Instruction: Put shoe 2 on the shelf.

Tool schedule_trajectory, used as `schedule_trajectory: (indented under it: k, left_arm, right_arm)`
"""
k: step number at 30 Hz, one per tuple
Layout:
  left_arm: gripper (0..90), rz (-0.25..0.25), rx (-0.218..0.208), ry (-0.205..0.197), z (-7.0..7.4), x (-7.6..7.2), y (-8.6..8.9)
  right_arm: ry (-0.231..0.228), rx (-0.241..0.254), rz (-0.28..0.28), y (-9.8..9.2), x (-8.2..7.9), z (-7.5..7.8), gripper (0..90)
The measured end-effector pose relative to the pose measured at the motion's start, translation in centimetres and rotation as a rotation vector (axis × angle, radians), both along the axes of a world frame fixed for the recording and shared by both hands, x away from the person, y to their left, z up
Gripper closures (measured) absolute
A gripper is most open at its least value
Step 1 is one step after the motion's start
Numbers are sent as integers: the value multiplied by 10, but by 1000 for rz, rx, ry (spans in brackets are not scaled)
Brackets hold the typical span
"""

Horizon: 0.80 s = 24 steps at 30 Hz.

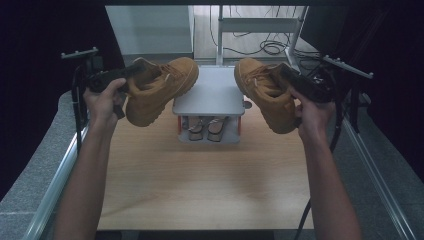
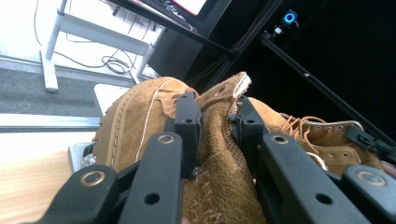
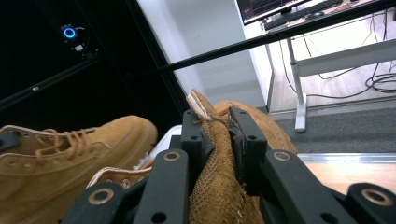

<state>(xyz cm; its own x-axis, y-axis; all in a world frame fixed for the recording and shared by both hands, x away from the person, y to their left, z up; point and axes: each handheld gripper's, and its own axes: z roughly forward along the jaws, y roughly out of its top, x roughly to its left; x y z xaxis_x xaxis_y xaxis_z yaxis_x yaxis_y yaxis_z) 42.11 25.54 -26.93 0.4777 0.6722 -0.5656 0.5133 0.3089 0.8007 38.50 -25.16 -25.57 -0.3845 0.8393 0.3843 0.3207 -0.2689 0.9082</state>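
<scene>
Two tan suede boots hang above the wooden table (image 1: 200, 180), one in each gripper. My left gripper (image 1: 131, 71) is shut on the collar of the left boot (image 1: 160, 87), whose toe points toward the middle. In the left gripper view the black jaws pinch the rough heel collar of that boot (image 2: 217, 154), and the other boot (image 2: 327, 140) shows at the right. My right gripper (image 1: 289, 75) is shut on the collar of the right boot (image 1: 265, 92). In the right gripper view the jaws clamp that boot's collar (image 3: 217, 158), with the other boot (image 3: 70, 149) at the left.
A small grey two-level rack (image 1: 209, 95) stands at the table's far middle, between the boots, with a pair of sandals (image 1: 207, 127) on its lower shelf. Metal rails (image 1: 370, 170) run along both table sides. A white stand and cables (image 1: 265, 47) lie behind.
</scene>
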Motion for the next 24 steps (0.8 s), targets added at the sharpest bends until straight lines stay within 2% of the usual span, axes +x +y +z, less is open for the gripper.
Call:
schedule_trajectory:
  k: [3, 6, 11, 13, 18, 20, 24]
  left_arm:
    - [763, 16, 4, 7, 0, 13, -12]
    - [763, 30, 25, 7, 2, 24, -21]
    - [763, 54, 9, 26, 1, 40, -32]
    - [763, 66, -5, 40, -1, 46, -36]
    - [762, 91, -7, 66, -6, 60, -47]
    - [762, 88, -29, 84, -11, 66, -52]
    - [761, 86, -20, 90, -19, 75, -54]
  right_arm:
    - [6, 17, -2, 12, 14, 0, 769]
    - [24, 39, -2, 21, 28, -1, 769]
    - [37, 52, -12, 41, 49, -3, 769]
    - [43, 56, -20, 49, 58, -6, 769]
    - [84, 96, -39, 69, 80, -17, 769]
    - [96, 108, -42, 76, 87, -22, 770]
    - [114, 154, -44, 86, 97, -32, 769]
